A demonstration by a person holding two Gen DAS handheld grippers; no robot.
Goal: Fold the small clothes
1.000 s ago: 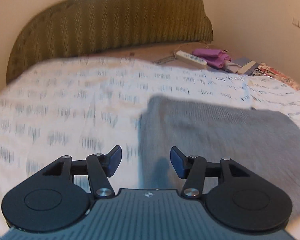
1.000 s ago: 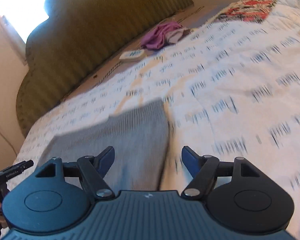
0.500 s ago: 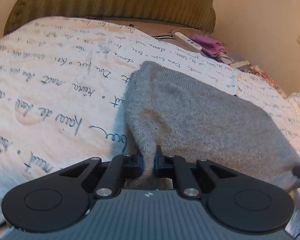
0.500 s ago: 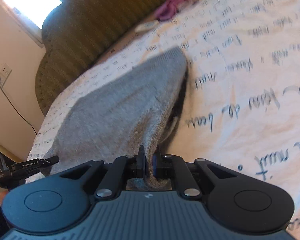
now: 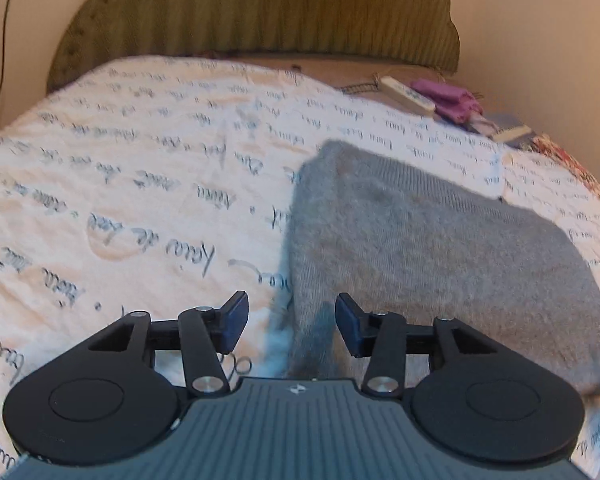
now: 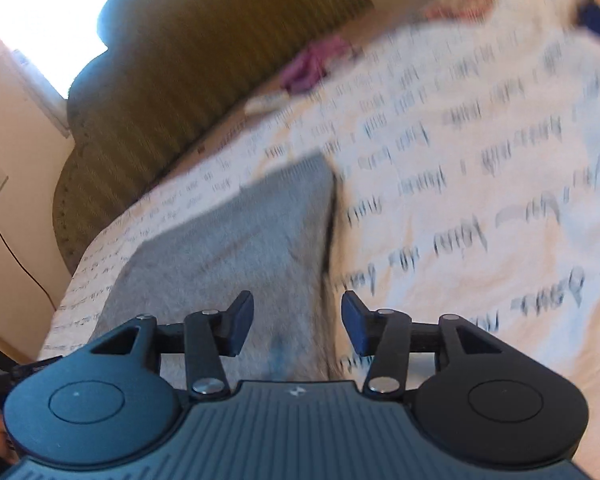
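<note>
Both grippers have let go of the grey knit garment [image 5: 432, 248] that each was pinching by a near corner half a second ago, and both have pulled back a little from it. On the left gripper [image 5: 291, 322] the jaws are opening, its blue pads apart with the garment's near left edge lying below the gap, not pressed by either pad. On the right gripper [image 6: 297, 322] the jaws are opening too, and the garment's near right edge runs under the gap, again untouched.

The garment now lies flat on the white bedspread with handwriting print [image 5: 140, 184], as a thick, roughly rectangular pad, its far edge towards the green headboard [image 5: 260, 12]. Its left side looks rounded and doubled, which suggests a fold has just been laid down. A remote control [image 5: 408, 90] and a purple cloth [image 5: 448, 96] sit well apart at the far end of the bed.

Judging by this, the step in hand is the release after a fold. The next move probably calls for a check of whether the pad is compact enough; if another fold is wanted, both grippers need to take fresh holds on one edge and carry it across evenly, keeping the layers from sliding. The right view is blurred, so finer detail of that edge cannot be told.
</note>
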